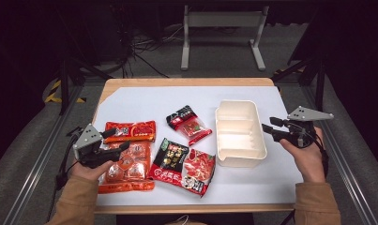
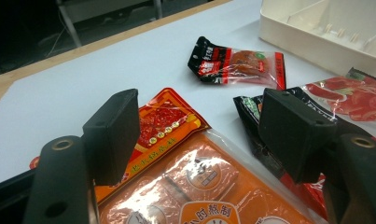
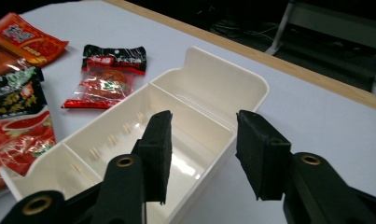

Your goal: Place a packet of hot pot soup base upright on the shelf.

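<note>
I have the left gripper point(image 1: 115, 141) low over the near-left part of the table, its jaws apart with nothing between them; in the left gripper view they frame the large orange packet point(image 2: 195, 186), which lies flat beneath them on the white sheet point(image 1: 144, 105), and I see no contact with it. In the high view that orange packet point(image 1: 128, 168) sits at the near-left edge of the sheet, partly under my left hand point(image 1: 90, 171), with a second, smaller orange-red packet point(image 1: 131, 131) lying just beyond it. Just right of the large one is the black and red packet point(image 1: 182, 165), and farther back, near the middle, a small black-topped clear packet point(image 1: 189, 124). The right gripper point(image 1: 270, 130) is held at the right side of the cream tray point(image 1: 252, 157), jaws apart and holding nothing; in the right gripper view they stand on either side of the tray's near long wall point(image 3: 209, 158), but I cannot tell whether the pads touch it. The tray has an inner divider and stands open side up, right of the packets and apart from them. My right hand point(image 1: 308, 159) rests over the right margin of the sheet.
</note>
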`<state>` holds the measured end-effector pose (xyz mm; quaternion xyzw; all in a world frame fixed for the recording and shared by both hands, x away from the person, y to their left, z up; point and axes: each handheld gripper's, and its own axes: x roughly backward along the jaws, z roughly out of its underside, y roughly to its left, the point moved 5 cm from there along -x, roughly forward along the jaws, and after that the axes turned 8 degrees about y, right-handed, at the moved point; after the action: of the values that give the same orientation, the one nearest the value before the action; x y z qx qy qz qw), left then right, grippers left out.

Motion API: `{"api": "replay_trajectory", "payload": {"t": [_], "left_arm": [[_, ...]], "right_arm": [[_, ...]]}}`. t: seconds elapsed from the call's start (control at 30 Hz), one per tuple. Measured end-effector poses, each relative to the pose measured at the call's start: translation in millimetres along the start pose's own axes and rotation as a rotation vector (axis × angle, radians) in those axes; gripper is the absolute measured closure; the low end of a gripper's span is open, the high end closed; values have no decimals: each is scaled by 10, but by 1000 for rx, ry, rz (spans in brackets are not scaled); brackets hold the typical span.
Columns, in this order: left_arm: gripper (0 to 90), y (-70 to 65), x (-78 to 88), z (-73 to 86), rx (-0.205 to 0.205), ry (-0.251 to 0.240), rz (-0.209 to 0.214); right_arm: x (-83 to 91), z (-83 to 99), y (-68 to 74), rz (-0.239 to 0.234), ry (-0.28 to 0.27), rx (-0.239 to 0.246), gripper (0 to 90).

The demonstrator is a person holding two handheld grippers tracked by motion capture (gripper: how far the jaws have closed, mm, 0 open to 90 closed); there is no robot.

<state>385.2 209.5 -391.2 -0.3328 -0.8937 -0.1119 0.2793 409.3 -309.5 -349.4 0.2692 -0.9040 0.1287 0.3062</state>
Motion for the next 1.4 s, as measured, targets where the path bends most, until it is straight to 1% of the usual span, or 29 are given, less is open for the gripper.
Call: {"api": "replay_trajectory", "payload": {"t": [0.07, 0.1, 0.2, 0.33, 0.53, 0.67, 0.87, 0.9, 0.93, 0.97, 1.03, 1.2, 1.23, 1.27, 1.37, 1.4], "left_arm": [[298, -26, -4, -13, 2, 12, 2], [295, -26, -4, -13, 2, 12, 2], [292, -75, -14, -24, 3, 26, 16], [282, -144, -4, -50, -18, 34, 23], [259, -255, 31, -109, -18, 31, 48], [253, -342, 23, -132, -30, 43, 65], [242, -447, -44, -134, -41, 66, 86], [241, -447, -44, -134, -41, 66, 86], [239, -464, -56, -133, -45, 71, 87], [237, -507, -85, -131, -58, 79, 96], [235, -530, -101, -128, -62, 84, 101], [228, -620, -192, -105, -73, 108, 121], [229, -632, -215, -98, -71, 109, 121], [233, -658, -250, -86, -62, 116, 132], [233, -713, -319, -64, -72, 137, 143], [229, -721, -332, -60, -78, 141, 140]], "right_arm": [[5, 1, 0, -15, -6, -6, 551], [7, 3, -11, -5, -7, -9, 548], [11, 0, -20, -6, -15, -20, 540], [20, -5, -32, -14, -23, -29, 517], [14, -23, -8, -24, -20, -28, 511], [0, -39, 15, -35, -21, -23, 501], [-12, -46, 41, -40, -15, -12, 498], [-12, -46, 41, -40, -15, -12, 498], [-11, -51, 46, -40, -16, -11, 496], [-11, -53, 51, -43, -17, -13, 495], [-13, -53, 53, -42, -16, -11, 494], [-33, -53, 72, -44, -6, -5, 488], [-38, -53, 76, -46, -6, -6, 488], [-42, -52, 79, -47, -5, -4, 486], [-63, -51, 95, -46, 1, 5, 483], [-70, -50, 97, -45, 3, 8, 482]]}}
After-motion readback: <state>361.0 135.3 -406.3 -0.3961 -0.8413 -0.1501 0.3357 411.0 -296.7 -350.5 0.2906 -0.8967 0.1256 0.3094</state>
